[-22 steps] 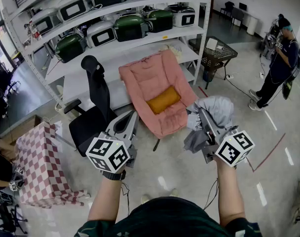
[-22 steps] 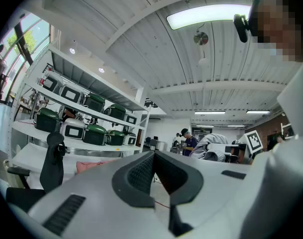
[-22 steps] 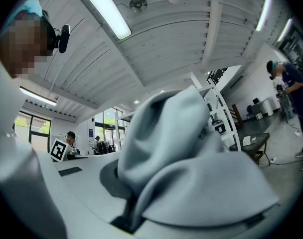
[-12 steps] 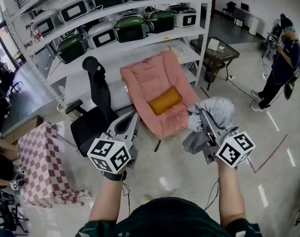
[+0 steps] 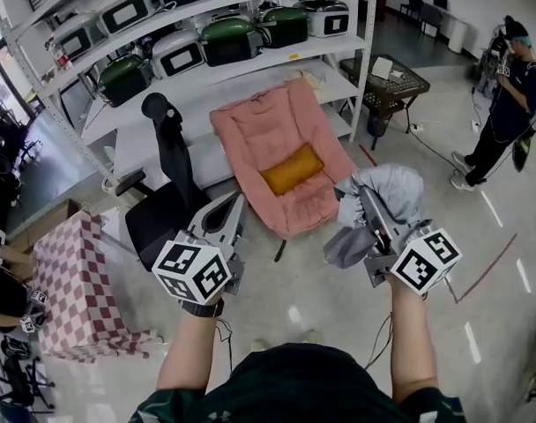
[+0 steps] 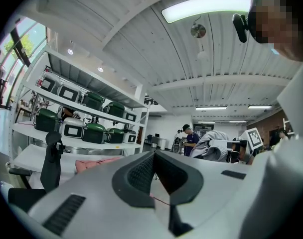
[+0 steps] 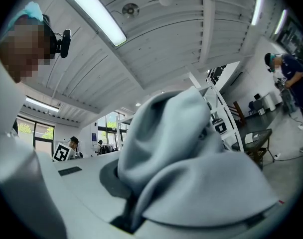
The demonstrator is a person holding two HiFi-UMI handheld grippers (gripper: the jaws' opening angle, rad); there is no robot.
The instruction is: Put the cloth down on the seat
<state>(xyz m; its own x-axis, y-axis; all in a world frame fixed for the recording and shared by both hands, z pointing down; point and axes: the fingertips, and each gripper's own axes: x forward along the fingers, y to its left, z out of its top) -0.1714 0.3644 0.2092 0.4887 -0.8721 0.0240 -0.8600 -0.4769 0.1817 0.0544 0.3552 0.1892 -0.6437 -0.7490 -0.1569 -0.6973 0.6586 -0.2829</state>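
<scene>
Head view: holding the grey cloth (image 5: 387, 190) in the right tool (image 5: 365, 203), with the pink seat (image 5: 268, 135) lying ahead-left, long axis running away; left gripper view: pointing the left tool (image 6: 153, 168), jaws together and empty, seatward; right gripper view: clamping jaws on the cloth.

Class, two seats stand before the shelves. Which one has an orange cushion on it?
The pink padded chair, standing right of the black office chair; only it carries the orange cushion.
</scene>
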